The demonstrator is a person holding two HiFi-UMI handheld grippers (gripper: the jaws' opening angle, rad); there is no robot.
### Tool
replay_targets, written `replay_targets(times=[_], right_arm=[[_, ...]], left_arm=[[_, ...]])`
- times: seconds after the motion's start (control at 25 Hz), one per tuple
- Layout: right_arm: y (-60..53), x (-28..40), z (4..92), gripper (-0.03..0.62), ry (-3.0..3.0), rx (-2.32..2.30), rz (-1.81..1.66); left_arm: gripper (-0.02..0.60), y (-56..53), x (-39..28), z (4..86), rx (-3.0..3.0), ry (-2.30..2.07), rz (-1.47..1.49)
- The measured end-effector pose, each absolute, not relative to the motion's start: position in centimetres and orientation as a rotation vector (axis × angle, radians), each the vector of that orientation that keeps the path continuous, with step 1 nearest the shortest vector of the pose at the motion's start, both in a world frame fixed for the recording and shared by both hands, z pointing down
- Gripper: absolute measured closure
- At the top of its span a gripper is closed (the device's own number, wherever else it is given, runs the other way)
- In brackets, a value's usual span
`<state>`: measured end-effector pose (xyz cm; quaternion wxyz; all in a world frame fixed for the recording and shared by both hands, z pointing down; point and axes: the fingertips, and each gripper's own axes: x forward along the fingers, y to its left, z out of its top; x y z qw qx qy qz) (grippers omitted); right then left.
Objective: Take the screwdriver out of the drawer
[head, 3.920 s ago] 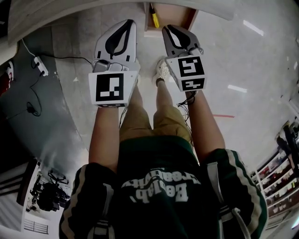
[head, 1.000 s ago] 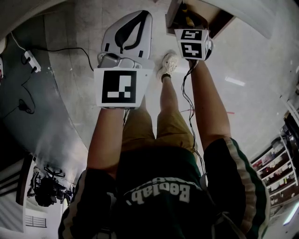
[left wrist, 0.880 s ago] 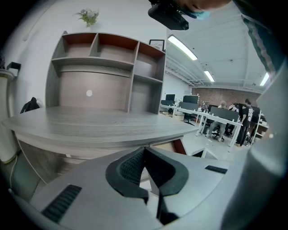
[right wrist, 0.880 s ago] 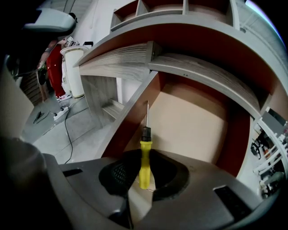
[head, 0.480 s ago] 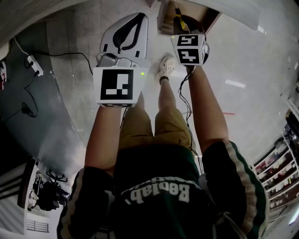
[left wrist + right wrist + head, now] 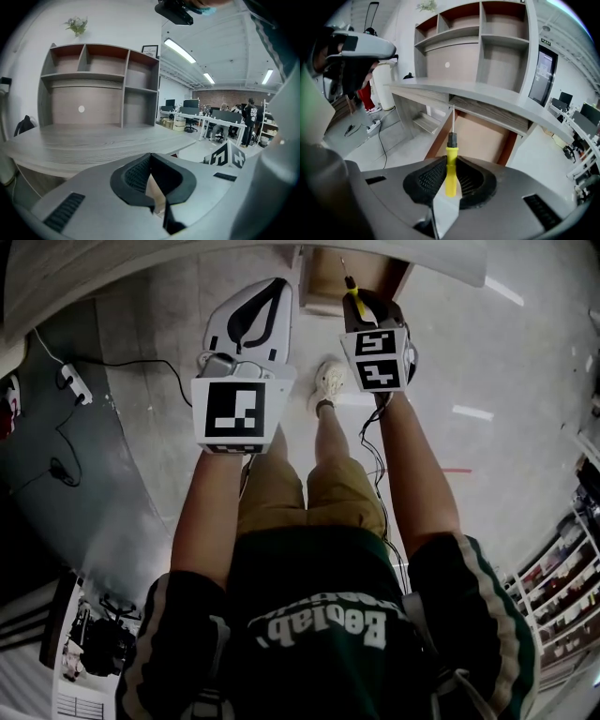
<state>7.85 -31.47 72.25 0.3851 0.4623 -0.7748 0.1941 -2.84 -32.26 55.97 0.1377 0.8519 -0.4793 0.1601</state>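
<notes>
Right gripper (image 6: pixel 451 161): its black fingers (image 6: pixel 427 180) were clenched on the yellow handle of the screwdriver (image 6: pixel 451 176), with the thin metal shaft pointing away past the fingertips.
Left gripper (image 6: pixel 150 157): its fingers (image 6: pixel 136 176) were closed tip to tip, with nothing between them.
Screwdriver's place: up in the right gripper, above the open drawer (image 6: pixel 483 136) and not lying on its floor.
Drawer: it was pulled out under the edge of the desk (image 6: pixel 487 96), with its brown wooden floor and side walls in view.
Hidden or cut off: in the head view the desk's edge and the frame's top cut off the far part of the drawer. In the left gripper view that gripper's own body covered whatever lay below it. The shaft's tip was hard to pick out against the desk's edge.
Shelf unit (image 6: pixel 101 84): it stood on the desk, and its open compartments were too dim to tell their contents.
Writing: the marker cubes (image 6: pixel 234 413) carried black-and-white square patterns. The shirt (image 6: pixel 319 624) bore white lettering, upside down and hard to read. A framed sign (image 6: pixel 150 50) on the shelf unit was too small to read.
</notes>
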Motion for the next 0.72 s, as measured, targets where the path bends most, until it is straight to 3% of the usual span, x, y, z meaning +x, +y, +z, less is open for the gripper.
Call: replay_targets(times=[0.72], right_arm=[[-29.4,8.6,57.8,0.514,-2.088,1.206,0.497]], left_arm=[[0.563,-30.1,-0.6,44.4,2.497,-1.422,0.503]])
